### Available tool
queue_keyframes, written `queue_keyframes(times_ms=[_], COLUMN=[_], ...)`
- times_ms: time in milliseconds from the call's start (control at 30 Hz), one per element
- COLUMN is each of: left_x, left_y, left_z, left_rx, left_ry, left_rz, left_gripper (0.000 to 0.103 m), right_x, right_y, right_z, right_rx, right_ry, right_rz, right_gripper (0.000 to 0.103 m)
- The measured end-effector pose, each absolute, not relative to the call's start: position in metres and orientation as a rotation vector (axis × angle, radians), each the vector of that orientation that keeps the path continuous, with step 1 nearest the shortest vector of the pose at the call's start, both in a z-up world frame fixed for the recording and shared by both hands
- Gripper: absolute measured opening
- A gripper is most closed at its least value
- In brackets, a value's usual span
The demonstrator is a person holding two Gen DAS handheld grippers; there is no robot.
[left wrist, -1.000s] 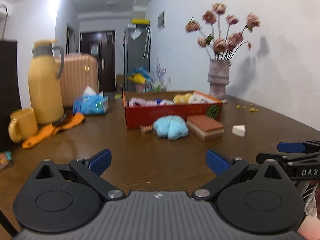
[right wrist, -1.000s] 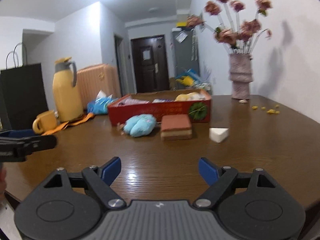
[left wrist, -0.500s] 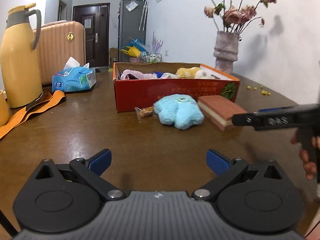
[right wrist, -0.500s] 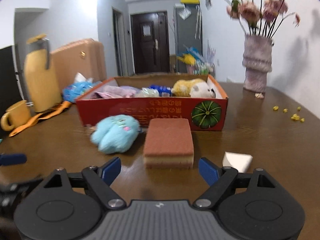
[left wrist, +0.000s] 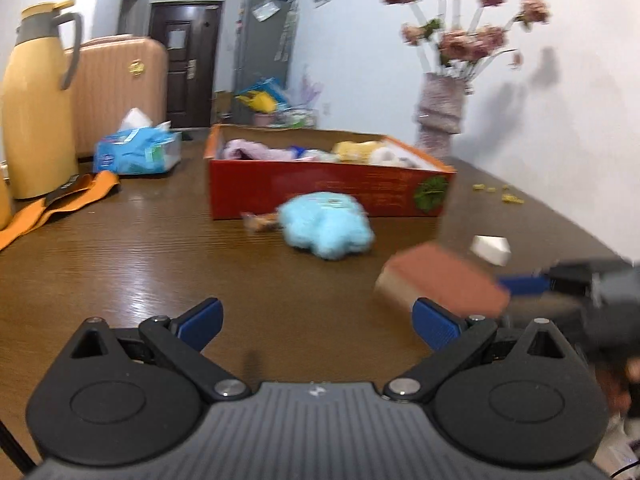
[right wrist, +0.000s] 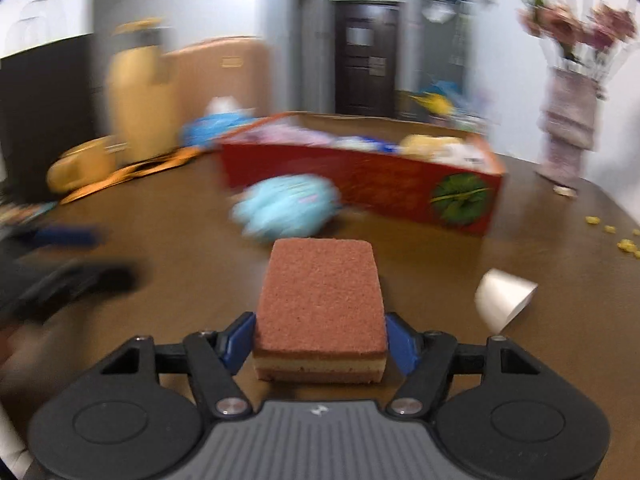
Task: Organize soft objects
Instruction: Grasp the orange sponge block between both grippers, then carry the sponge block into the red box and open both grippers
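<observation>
brown layered sponge block (right wrist: 320, 304) sits between the blue pads of the right tool (right wrist: 320, 346), near end deep in the jaws, far end sticking out ahead. right jaws have just been closing in on it; both pads (right wrist: 239, 338) now sit flush against its sides, so it is gripped. left wrist view shows the same block (left wrist: 444, 280) tilted and seemingly off the desk (left wrist: 140, 264), blurred, with the right tool (left wrist: 520, 284) coming in from the right edge. just beyond the block lies a light blue plush toy (right wrist: 286, 210), touching or almost touching the front wall of the red box (right wrist: 400, 184). box already holds several soft things, pink and yellow ones visible, details blurred. white wedge piece (right wrist: 504, 300) lies on the desk to the right of the block, apart from it. left tool (left wrist: 316, 318) hangs over bare desk, jaws wide, nothing between them. the blue plush is well ahead of it.
</observation>
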State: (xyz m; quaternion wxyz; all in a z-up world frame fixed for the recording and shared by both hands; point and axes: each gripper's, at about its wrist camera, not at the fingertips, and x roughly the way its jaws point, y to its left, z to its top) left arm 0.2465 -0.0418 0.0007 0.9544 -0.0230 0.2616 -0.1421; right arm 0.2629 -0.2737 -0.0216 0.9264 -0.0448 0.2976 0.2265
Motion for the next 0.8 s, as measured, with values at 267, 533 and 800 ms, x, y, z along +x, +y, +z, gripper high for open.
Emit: queue_keyframes(times_ms=[267, 533, 800], left_x=[0.260, 0.258, 0.296], left_y=[-0.086, -0.091, -0.086], left_z=[-0.004, -0.001, -0.003], left_rx=[-0.062, -0.182, -0.222], left_ry=[0.681, 0.733, 0.782], left_rz=[-0.422, -0.530, -0.459], left_gripper=[0.070, 0.058, 0.051], right_x=[0.203, 0.205, 0.236], right_y=[-0.290, -0.344, -0.343], right_z=[-0.026, -0.019, -0.043], right_rx=[-0.171, 0.278, 0.524], right_ry=[0.504, 0.462, 0.551], right_rz=[0.435, 0.402, 0.362], right_gripper=[0.081, 0.071, 0.038])
